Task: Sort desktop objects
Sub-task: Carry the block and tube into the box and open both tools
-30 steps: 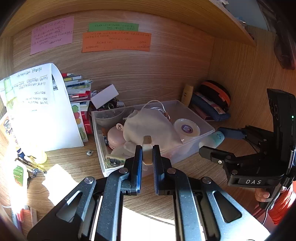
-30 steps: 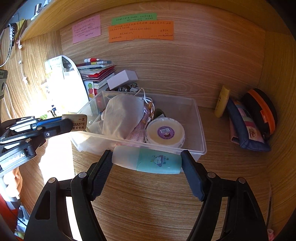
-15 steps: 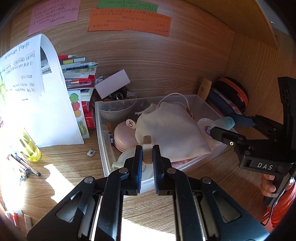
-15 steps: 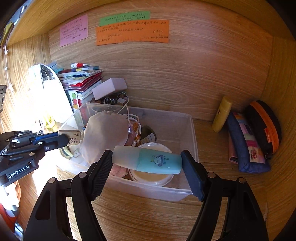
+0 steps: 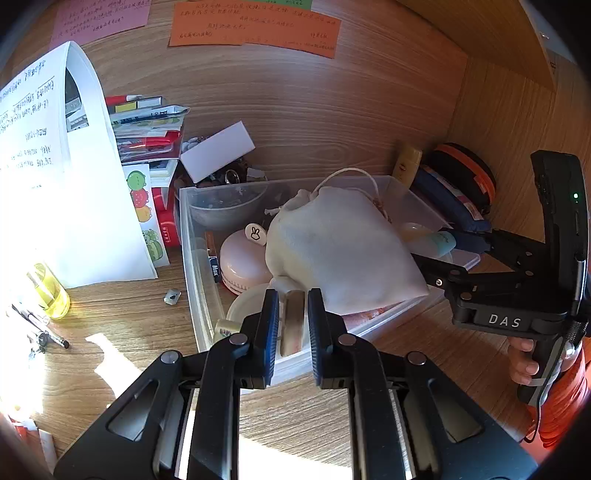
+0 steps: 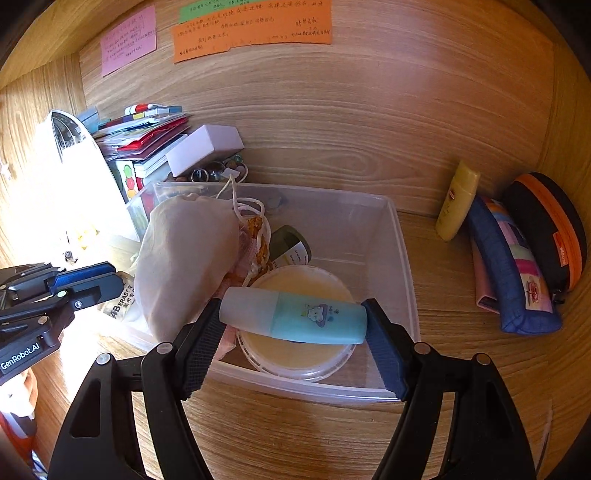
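**Both claws loaded above the clear bin**

The left gripper point(image 5: 290, 325) clamps a beige eraser point(image 5: 292, 321) between its blue pads, poised over the near rim of the clear plastic bin point(image 6: 402, 266). The right gripper point(image 6: 293, 332) pinches a teal-and-white tube point(image 6: 295, 319) end to end, held across a round cream lid point(image 6: 295, 354) inside the bin. A white drawstring pouch point(image 5: 340, 254) fills the bin's middle; a pink round case point(image 5: 242, 262) lies at its 9 o'clock. The wooden desk point(image 6: 295, 435) sits in a wood-panelled alcove, sunlit at the left, with orange point(image 6: 255, 29) and pink notes point(image 6: 127, 40) on the back wall. At the bin's 3 o'clock lean a yellow tube point(image 6: 456, 201) and pencil cases point(image 6: 513, 266); at 10 o'clock, stacked books point(image 6: 147, 136).
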### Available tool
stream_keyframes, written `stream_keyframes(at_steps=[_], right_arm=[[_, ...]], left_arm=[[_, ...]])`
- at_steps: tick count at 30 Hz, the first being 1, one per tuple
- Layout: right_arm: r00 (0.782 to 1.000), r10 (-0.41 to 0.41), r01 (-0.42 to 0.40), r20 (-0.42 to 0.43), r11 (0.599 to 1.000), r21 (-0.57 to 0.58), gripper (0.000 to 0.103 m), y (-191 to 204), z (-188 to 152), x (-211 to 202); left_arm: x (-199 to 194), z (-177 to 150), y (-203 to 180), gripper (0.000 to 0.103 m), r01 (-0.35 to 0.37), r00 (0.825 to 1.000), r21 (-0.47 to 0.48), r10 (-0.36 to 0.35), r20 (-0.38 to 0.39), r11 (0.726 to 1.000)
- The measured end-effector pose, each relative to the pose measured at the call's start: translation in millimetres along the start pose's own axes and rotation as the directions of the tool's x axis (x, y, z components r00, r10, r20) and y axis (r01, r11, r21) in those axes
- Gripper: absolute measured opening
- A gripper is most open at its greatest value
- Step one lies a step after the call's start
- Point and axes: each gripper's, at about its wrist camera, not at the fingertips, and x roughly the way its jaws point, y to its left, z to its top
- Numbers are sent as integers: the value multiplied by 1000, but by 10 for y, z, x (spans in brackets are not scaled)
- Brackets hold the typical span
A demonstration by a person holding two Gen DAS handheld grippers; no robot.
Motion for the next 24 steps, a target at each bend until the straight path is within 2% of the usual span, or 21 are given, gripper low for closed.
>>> stream_keyframes(at_steps=[2, 4, 7, 9, 13, 15, 17, 24], right_arm=[[1000, -4, 4, -1, 1000, -2, 71, 9, 2, -3], [1000, -11, 11, -2, 1000, -8, 72, 23, 4, -9], [1000, -27, 27, -1, 999, -20, 76, 48, 0, -39], [999, -39, 40, 5, 999, -32, 84, 71, -1, -63], [998, -62, 63, 22, 996, -61, 85, 129, -19, -131], [997, -76, 78, 28, 994, -76, 87, 164, -18, -158], [996, -83, 86, 32, 993, -83, 89, 178, -22, -189], [995, -90, 94, 49, 992, -80, 90, 156, -58, -320]], left_arm=[[-11, 2, -14, 15, -1, 1000, 5, 1, 1, 1000], [-46, 1, -37, 22, -3, 1000, 13, 3, 12, 1000], [-118, 8, -79, 40, -11, 999, 24, 11, 37, 1000], [-169, 9, -103, 53, -14, 998, 29, 13, 54, 999], [-240, 8, -155, 56, -26, 997, 37, 24, 70, 999], [-263, 5, -173, 65, -33, 997, 35, 30, 76, 999], [-285, -3, -195, 69, -54, 995, 34, 51, 85, 998], [-363, -19, -261, 77, -115, 988, 17, 113, 109, 993]])
